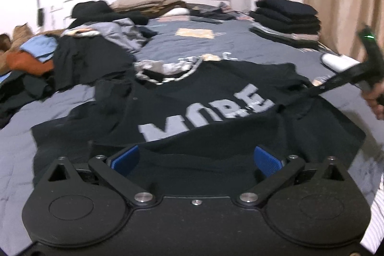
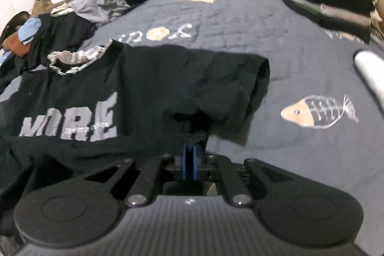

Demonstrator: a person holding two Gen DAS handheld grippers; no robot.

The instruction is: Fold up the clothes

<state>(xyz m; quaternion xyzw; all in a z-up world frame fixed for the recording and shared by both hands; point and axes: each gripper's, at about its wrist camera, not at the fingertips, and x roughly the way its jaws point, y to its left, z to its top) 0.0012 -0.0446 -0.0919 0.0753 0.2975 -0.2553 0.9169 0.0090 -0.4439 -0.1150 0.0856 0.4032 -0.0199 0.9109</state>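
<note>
Two tools: left tool (image 1: pixel 196 157) wide, right tool (image 2: pixel 191 150) pinching soft black T-shirt (image 2: pixel 153 78).

Left hand-held gripper (image 1: pixel 196 160): matte black body, two round disc housings side by side, angled linkage bars pinned with silver rivets, a small screw at centre, triangular cut-outs in the outer arms. Fingers (image 1: pixel 126 158) faced with ribbed blue pads. Right hand-held gripper (image 2: pixel 192 150): same black build, finely ribbed grey top plate, round discs either side, silver pins at the linkage joints, blue pads edged in black. Seen from the left wrist view, long black handle with a small green light near its top. Striped white sleeve (image 1: pixel 375 220) at the right edge.
</note>
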